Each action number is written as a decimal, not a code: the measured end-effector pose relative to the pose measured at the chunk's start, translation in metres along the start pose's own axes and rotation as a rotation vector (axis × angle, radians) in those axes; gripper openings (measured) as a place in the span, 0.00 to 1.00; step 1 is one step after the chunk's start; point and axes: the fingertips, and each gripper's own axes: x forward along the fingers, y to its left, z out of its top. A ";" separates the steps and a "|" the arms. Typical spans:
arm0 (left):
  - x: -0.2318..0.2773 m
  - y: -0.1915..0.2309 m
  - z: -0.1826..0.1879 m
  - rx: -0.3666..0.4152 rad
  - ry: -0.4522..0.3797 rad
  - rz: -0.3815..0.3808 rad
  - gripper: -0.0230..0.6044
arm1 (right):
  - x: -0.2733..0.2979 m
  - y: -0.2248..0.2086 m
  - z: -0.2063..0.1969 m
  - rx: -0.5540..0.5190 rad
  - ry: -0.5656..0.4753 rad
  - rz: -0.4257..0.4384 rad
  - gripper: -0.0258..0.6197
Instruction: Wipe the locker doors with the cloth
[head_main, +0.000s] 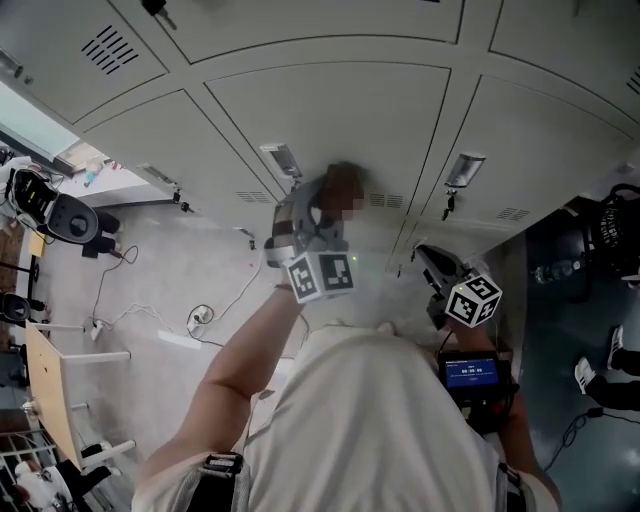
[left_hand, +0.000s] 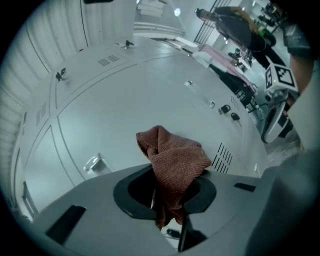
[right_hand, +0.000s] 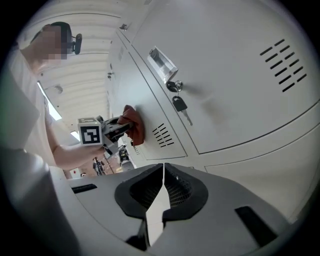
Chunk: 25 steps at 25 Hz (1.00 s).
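Note:
A rust-brown cloth (left_hand: 172, 160) is bunched between the jaws of my left gripper (left_hand: 167, 195), which is shut on it. The cloth presses against a grey locker door (left_hand: 125, 100). In the head view the left gripper (head_main: 318, 225) is raised to the middle locker door (head_main: 330, 110), and the cloth (head_main: 345, 183) shows at its tip, partly under a blur patch. My right gripper (right_hand: 163, 172) is shut with nothing in it and hangs lower right (head_main: 440, 265), near the door with the keys. From the right gripper view I see the left gripper (right_hand: 107, 131) and the cloth (right_hand: 135, 125) on the door.
Keys (right_hand: 179, 102) hang from a lock under a label holder (right_hand: 162, 62), with vent slots (right_hand: 162, 135) nearby. A chair (head_main: 60, 215) and a wooden table (head_main: 50, 390) stand at the left, cables lie on the floor (head_main: 200, 315), and a dark bag (head_main: 615, 230) sits at the right.

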 end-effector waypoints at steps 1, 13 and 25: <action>-0.002 0.011 -0.007 -0.007 0.008 0.021 0.16 | 0.005 0.003 0.000 -0.003 0.002 0.007 0.07; -0.043 0.121 -0.073 -0.398 -0.006 0.276 0.16 | 0.028 0.032 -0.003 -0.010 0.012 0.019 0.07; -0.027 0.086 -0.030 -0.408 -0.035 0.204 0.16 | 0.012 0.021 -0.012 0.026 -0.003 -0.029 0.07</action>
